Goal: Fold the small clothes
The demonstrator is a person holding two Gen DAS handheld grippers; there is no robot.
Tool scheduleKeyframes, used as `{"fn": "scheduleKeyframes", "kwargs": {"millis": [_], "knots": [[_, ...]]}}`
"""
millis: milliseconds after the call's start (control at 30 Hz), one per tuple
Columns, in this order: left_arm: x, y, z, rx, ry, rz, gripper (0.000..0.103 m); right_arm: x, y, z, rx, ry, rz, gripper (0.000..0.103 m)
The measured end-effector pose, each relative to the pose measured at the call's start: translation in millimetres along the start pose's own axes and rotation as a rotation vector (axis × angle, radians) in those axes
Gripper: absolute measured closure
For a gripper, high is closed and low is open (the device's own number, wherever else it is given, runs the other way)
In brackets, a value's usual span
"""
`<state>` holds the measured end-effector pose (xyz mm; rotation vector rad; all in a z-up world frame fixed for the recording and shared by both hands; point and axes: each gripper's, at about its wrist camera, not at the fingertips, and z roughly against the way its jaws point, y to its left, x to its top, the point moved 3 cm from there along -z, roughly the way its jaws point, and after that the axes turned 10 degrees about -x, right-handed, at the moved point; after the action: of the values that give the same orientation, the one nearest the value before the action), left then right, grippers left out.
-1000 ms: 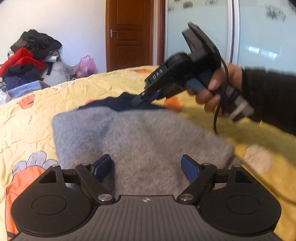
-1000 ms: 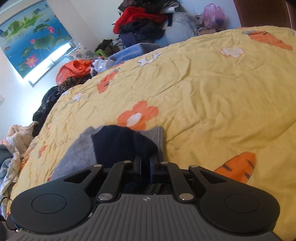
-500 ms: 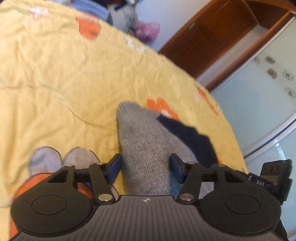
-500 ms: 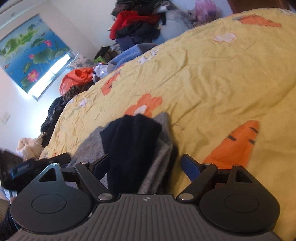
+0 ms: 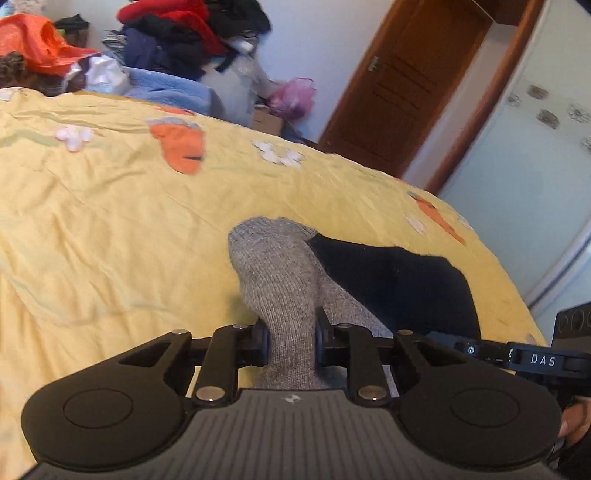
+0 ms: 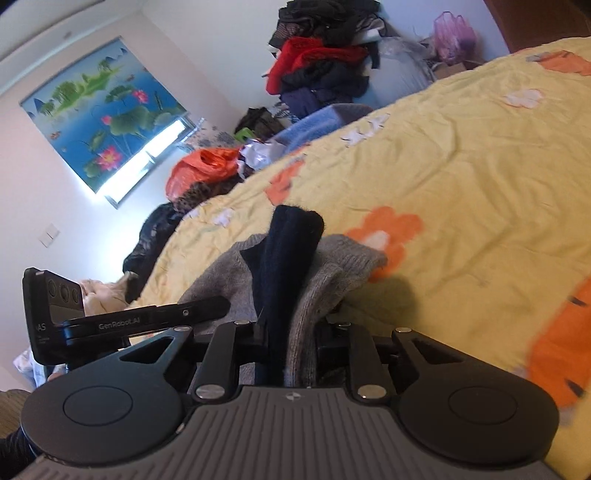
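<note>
The left view shows the left gripper (image 5: pixel 291 341), its jaws just closed, pinching the grey sock (image 5: pixel 284 280), with the navy sock (image 5: pixel 399 280) lying to its right on the bed (image 5: pixel 110 221). Only the right view shows the right gripper (image 6: pixel 291 347), also just closed, clamping both socks together near the bed's edge. Much yellow cover lies free beyond them

- The yellow flower-printed bedspread (image 5: pixel 110 229) lies bare and open left of and beyond the grey and navy knitted sock (image 5: pixel 284 273).
- A heap of red and dark clothes (image 5: pixel 184 33) blocks the bed's far edge.
- The other black handheld tool (image 5: pixel 535 360) crowds the sock's right side.
</note>
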<state>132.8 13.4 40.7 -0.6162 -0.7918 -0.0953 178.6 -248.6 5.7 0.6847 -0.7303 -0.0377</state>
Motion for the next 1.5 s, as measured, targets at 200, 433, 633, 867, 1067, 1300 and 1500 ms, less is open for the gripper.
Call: {"fn": "scheduleKeyframes", "kwargs": {"millis": [200,433,633,867,1067,1300,1500], "knots": [[-22.1,32.9,2.6,0.032,0.016,0.055,0.067,-5.2,-10.5,-50.7,-0.074,0.047,-0.105,0.051],[-77.7,16.8,71.0,-0.020,-0.032,0.065,0.022,-43.5,-20.5,17.7,-0.048,0.052,-0.095,0.033],[-116.7,-3.4,74.1,-0.101,0.033,0.086,0.033,-92.3,-11.4,50.3,0.012,0.130,-0.104,0.043],[-117.5,-8.3,80.1,-0.042,0.084,0.044,0.087,-96.9,14.3,59.8,0.018,0.138,-0.014,0.080],[-129.2,-33.0,96.5,0.087,0.061,-0.198,0.075,-110.0,4.4,59.4,-0.017,0.155,-0.043,0.070],[-177.1,-94.8,120.8,0.195,-0.029,-0.758,0.020,-104.1,4.4,106.9,0.111,0.074,-0.205,0.055],[-179.4,-92.0,90.9,0.235,0.035,-0.794,0.022,-110.9,12.5,89.4,0.091,0.175,-0.264,0.057]]}}
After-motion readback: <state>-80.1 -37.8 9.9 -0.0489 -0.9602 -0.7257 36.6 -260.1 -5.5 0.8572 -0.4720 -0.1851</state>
